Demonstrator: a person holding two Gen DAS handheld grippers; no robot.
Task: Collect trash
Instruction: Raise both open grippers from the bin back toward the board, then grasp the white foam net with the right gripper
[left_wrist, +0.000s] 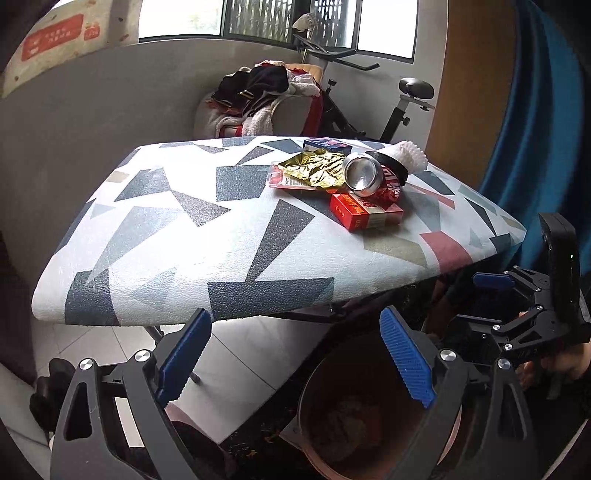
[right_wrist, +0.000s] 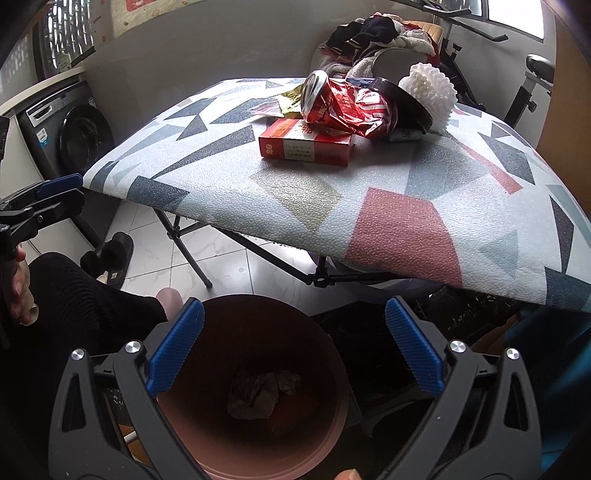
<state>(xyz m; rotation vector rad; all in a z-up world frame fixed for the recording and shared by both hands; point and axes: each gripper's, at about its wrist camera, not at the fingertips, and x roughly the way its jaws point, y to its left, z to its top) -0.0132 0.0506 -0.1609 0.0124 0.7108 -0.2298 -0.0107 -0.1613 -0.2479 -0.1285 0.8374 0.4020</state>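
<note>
The crushed red aluminium can (right_wrist: 343, 107), perched on the red cardboard box (right_wrist: 306, 142) upon the patterned table (right_wrist: 288, 199), could be knocked rolling by a careless reach, while crumpled grey paper (right_wrist: 258, 393) is held in the round brown bin (right_wrist: 325, 354) beneath both spread, empty grippers, right (right_wrist: 291, 350) and left (left_wrist: 295, 358).

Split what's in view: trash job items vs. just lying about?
Job:
bin, crumpled scrap already inside
crushed can
red box
gold wrapper
white paper cup
blue box
right tongs, open, empty

Lying about:
clothes pile
exercise bike
washer
slippers
</note>
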